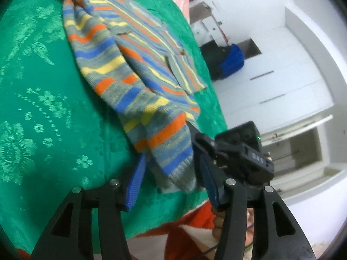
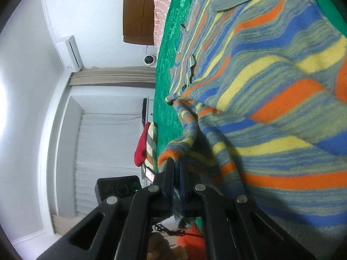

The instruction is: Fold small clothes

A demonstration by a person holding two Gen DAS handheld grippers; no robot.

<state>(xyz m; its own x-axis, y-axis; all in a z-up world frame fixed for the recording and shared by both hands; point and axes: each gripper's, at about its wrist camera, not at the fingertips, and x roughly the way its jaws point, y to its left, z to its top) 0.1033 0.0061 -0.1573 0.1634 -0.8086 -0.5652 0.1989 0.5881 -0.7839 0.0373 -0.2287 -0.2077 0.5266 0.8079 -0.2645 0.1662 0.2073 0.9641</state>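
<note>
Left claw (image 1: 171, 173) stands spread around the sweater's (image 1: 121, 65) sleeve cuff, pads off the knit, likely letting it drop. Right claw (image 2: 176, 186) pinches another edge, keeping the sweater taut on the green bed (image 1: 39, 99).

Both wrist views look along their claws, close over the green bed (image 1: 43, 86), rolled sideways. They share the striped sweater (image 1: 121, 65); the left view also catches the right claw (image 1: 195, 134).
</note>
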